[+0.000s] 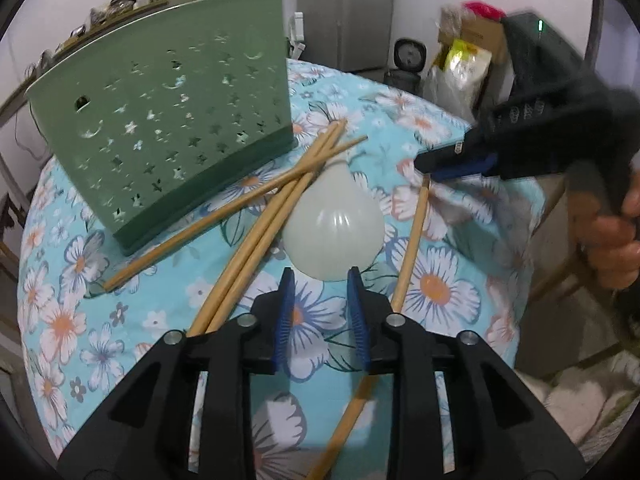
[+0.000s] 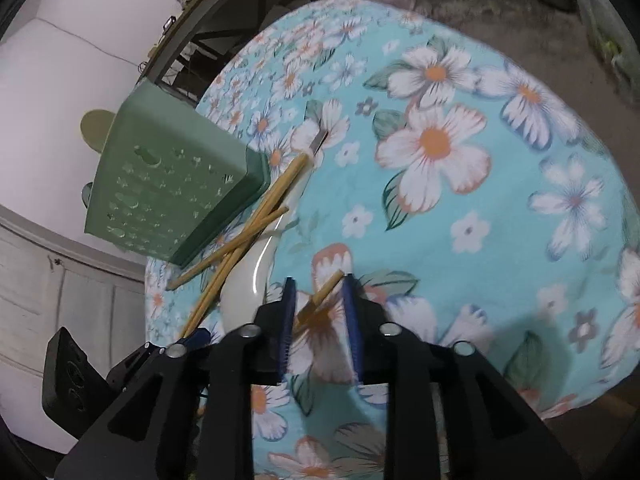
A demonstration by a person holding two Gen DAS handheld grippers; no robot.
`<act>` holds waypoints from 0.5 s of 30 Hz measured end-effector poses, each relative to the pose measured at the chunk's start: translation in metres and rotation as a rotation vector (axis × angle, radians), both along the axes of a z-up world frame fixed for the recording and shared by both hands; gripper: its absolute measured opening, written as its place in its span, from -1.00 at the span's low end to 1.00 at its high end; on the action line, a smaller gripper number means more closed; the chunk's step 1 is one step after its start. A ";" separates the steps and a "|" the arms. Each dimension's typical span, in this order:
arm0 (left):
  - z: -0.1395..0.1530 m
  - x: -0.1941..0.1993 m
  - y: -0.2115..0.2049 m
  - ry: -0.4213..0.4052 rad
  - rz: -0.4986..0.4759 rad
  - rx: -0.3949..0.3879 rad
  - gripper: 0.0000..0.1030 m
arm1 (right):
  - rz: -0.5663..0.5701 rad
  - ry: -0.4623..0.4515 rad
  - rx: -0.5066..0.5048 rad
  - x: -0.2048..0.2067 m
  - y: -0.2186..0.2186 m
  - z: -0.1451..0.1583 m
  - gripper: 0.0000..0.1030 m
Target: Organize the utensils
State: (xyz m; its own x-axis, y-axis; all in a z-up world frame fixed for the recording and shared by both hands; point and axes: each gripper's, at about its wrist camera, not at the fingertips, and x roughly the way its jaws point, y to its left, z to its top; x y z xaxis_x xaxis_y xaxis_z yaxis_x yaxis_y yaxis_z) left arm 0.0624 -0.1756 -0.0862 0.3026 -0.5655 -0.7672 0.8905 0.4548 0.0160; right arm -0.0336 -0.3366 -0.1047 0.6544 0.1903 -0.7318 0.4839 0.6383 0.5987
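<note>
Floral tablecloth (image 1: 440, 240); green holder (image 1: 168, 120) near far edge. Left gripper (image 1: 322, 280) parted, empty; right gripper (image 2: 318, 288) parted around chopstick (image 2: 326, 290), seemingly unclamped.

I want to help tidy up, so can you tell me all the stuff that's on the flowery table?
utensil holder: one, green with star and moon holes, back left of table
chopsticks: four, light wood; three crossed beside the holder over the spoon, one apart to the right
spoon: one, white, middle, under the chopsticks
tablecloth: one, turquoise with flowers, covers the round table
left gripper: black, blue pads, open near the spoon
right gripper: black, blue pads, open around the lone chopstick's end
</note>
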 end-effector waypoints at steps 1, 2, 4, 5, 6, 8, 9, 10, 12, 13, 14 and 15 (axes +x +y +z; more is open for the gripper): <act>-0.002 -0.002 -0.002 -0.011 -0.007 0.012 -0.43 | -0.004 -0.008 -0.011 -0.002 -0.002 0.002 -0.40; -0.004 -0.003 -0.006 -0.029 -0.013 0.029 -0.37 | -0.007 -0.013 -0.018 -0.002 -0.003 0.004 -0.39; -0.007 -0.007 -0.012 -0.068 -0.022 0.056 -0.28 | -0.011 -0.021 -0.019 -0.004 -0.006 0.005 -0.37; -0.009 -0.008 -0.016 -0.087 -0.026 0.069 -0.26 | -0.012 -0.026 -0.017 -0.005 -0.007 0.005 -0.37; -0.010 -0.011 -0.019 -0.115 -0.032 0.085 -0.20 | -0.012 -0.030 -0.016 -0.007 -0.008 0.004 -0.36; -0.010 -0.013 -0.024 -0.148 -0.038 0.104 -0.13 | -0.010 -0.033 -0.010 -0.003 -0.009 0.003 -0.36; -0.010 -0.014 -0.027 -0.164 -0.046 0.117 -0.13 | -0.009 -0.034 -0.005 -0.002 -0.010 0.002 -0.36; -0.009 -0.015 -0.028 -0.176 -0.054 0.127 -0.13 | -0.008 -0.035 0.002 -0.002 -0.011 0.000 -0.36; -0.007 -0.018 -0.031 -0.193 -0.084 0.146 -0.13 | -0.006 -0.038 0.008 -0.003 -0.012 -0.002 -0.36; -0.006 -0.021 -0.031 -0.204 -0.112 0.157 -0.12 | -0.006 -0.040 0.011 -0.003 -0.012 -0.003 -0.36; -0.006 -0.022 -0.031 -0.211 -0.124 0.164 -0.11 | -0.006 -0.040 0.014 -0.003 -0.012 -0.004 -0.36; -0.006 -0.024 -0.032 -0.221 -0.134 0.171 -0.11 | -0.006 -0.041 0.019 -0.003 -0.013 -0.005 -0.36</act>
State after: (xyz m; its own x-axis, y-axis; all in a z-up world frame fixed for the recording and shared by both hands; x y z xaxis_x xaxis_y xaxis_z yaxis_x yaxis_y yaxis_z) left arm 0.0386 -0.2075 -0.0924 0.4039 -0.4800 -0.7787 0.9089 0.3072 0.2821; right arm -0.0368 -0.3498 -0.1096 0.6851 0.1995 -0.7006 0.4623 0.6241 0.6299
